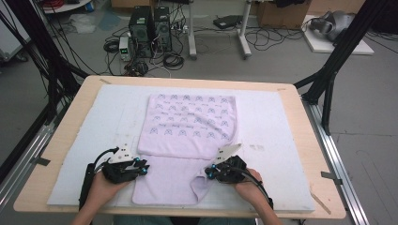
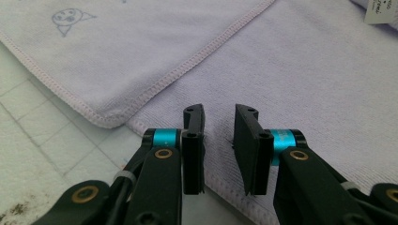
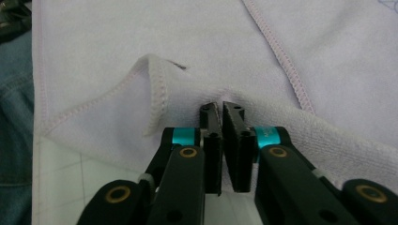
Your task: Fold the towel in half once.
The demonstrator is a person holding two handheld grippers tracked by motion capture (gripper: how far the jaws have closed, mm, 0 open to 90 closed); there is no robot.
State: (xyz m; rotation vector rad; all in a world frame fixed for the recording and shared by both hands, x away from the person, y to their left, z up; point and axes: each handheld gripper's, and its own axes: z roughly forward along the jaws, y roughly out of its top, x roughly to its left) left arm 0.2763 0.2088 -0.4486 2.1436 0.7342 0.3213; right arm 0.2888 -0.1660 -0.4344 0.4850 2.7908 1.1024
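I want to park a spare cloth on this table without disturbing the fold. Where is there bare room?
The white mat lies bare right of the lilac towel, out to the table's edge, and left of it too. Crowded: the near edge, where the left gripper and right gripper work the towel's lower flap.

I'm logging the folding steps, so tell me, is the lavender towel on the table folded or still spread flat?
Partly folded. The towel's printed far part lies doubled over the plain near part, and its near right corner curls up by the right gripper.

No writing is legible: the towel's (image 1: 190, 124) small tag (image 2: 381, 11) and printed motifs are too blurred.
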